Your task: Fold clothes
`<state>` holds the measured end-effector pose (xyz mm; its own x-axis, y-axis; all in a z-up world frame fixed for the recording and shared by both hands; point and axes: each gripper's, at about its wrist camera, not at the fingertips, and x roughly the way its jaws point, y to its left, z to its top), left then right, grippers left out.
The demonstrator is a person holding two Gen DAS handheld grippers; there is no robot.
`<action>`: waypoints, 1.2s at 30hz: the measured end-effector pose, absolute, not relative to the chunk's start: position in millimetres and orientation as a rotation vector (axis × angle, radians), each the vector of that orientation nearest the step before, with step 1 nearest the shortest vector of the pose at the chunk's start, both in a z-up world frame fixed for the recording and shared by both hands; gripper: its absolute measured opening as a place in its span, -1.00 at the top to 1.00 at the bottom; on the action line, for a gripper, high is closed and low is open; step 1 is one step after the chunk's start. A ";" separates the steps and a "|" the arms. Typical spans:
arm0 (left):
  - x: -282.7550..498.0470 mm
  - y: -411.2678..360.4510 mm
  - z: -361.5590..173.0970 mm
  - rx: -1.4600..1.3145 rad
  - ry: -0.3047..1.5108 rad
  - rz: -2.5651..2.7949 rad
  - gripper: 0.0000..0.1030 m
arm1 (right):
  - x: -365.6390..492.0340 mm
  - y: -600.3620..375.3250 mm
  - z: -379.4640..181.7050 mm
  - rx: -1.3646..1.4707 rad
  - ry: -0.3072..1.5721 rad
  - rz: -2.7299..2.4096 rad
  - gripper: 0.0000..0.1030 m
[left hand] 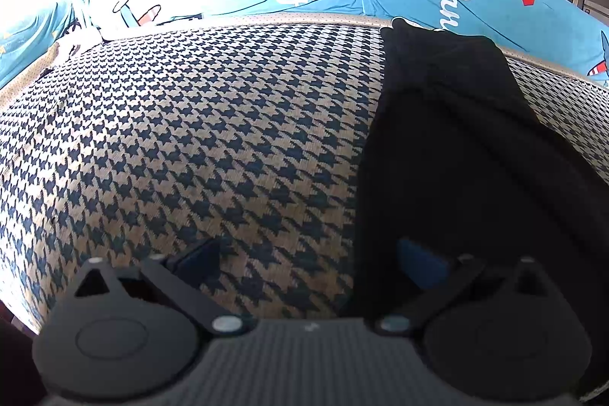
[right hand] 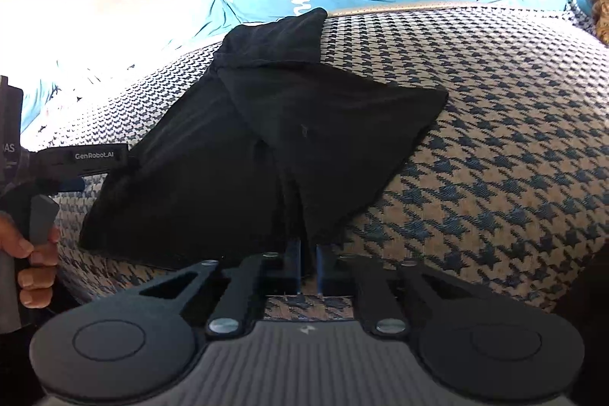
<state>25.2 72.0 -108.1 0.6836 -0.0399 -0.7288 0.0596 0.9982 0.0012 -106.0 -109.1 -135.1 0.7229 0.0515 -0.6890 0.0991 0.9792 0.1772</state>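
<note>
Right tongs (right hand: 308, 261) pinch the black garment's (right hand: 266, 139) near edge; left tongs (left hand: 308, 257) spread beside it.

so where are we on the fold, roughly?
Early to mid. Done: the black garment lies on the houndstooth cover with one flap already folded across. In hand: the right gripper is shut on its near edge; the left gripper is open, one finger over the fabric's side. Left: fabric is uneven and angled, so more folds and squaring.

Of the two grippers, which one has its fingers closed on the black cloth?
The right gripper: its fingers pinch the black cloth's near edge. The left gripper is open.
</note>
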 end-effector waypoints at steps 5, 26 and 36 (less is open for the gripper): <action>27.7 78.4 -111.1 0.028 0.820 -0.006 -1.00 | -108.4 -110.3 -134.5 0.198 0.773 -0.053 0.93; 29.9 81.7 -109.4 0.046 0.796 0.080 -1.00 | -98.0 -155.2 -112.9 0.316 0.658 -0.173 0.77; 29.8 77.7 -106.9 0.017 0.797 0.052 -1.00 | -54.7 -187.3 -111.0 0.359 0.610 -0.241 0.43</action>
<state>29.8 77.7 -106.9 0.6977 0.0528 -0.7144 -0.0402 0.9986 0.0345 -54.7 -187.3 -111.0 0.7949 -0.1143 -0.5959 0.3234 0.9108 0.2566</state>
